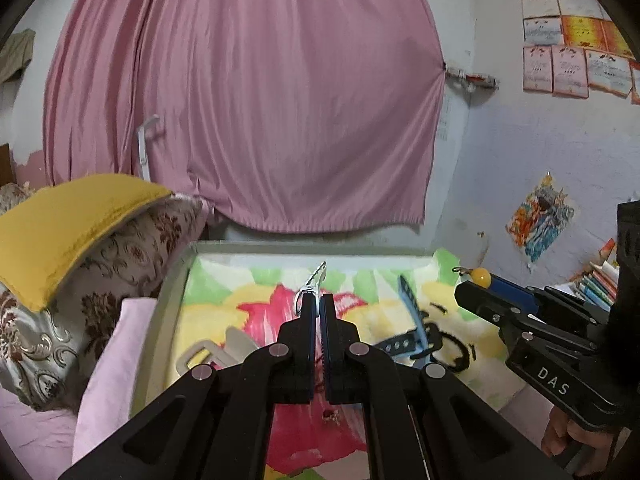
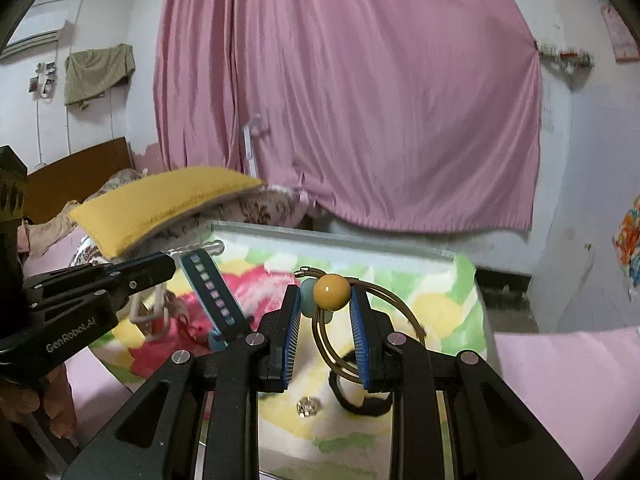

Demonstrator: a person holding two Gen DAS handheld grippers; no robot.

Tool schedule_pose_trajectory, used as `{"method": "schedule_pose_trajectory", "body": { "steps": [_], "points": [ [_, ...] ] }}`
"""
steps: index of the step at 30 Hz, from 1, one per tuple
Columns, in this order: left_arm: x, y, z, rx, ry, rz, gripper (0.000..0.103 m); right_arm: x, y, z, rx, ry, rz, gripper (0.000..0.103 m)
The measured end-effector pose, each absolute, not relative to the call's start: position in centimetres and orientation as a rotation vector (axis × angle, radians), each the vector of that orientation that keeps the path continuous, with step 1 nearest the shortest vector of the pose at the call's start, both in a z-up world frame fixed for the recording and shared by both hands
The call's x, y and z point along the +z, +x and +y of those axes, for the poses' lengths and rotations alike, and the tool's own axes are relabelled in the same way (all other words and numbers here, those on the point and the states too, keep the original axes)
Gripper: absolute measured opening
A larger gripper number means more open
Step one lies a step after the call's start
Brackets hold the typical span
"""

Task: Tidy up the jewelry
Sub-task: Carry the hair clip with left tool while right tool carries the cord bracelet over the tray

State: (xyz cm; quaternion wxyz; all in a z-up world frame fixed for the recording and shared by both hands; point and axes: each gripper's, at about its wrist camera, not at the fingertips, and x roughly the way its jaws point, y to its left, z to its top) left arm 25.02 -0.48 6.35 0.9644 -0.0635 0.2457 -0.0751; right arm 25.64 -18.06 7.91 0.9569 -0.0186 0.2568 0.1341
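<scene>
Clamping a wire bangle (image 2: 326, 320) with an amber bead (image 2: 328, 291), the right hand-held gripper (image 2: 326, 300) holds it above the floral-covered counter (image 2: 452, 276). Left hand-held gripper (image 1: 318, 300) is closed together on what appears to be a silver hair clip (image 1: 314, 280). Blue clip (image 1: 412, 308), black hair tie (image 2: 360, 400) and small sparkling piece (image 2: 307, 406) lie on the counter.

Open air above the counter (image 1: 256, 245), pink curtain (image 1: 248, 92) well behind its far edge. To the left, the yellow cushion (image 1: 68, 232) on stacked pillows crowds the counter's edge. On the floral cloth (image 2: 452, 308), a blue strap (image 2: 212, 292), white clip (image 1: 208, 354) and black band (image 2: 360, 400) clutter the middle; the near strip lies freer.
</scene>
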Motion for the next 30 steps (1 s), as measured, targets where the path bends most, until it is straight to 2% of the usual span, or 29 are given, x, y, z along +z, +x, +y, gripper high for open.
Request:
{"method": "schedule_pose_trajectory", "body": {
  "steps": [18, 30],
  "points": [
    [3.8, 27.1, -0.6, -0.190, -0.151, 0.683, 0.003, 3.6, 28.0, -18.5, 0.332, 0.030, 0.731, 0.022],
    [3.2, 27.5, -0.2, -0.221, -0.204, 0.727, 0.003, 3.1, 28.2, -18.3, 0.332, 0.035, 0.764, 0.023]
  ]
}}
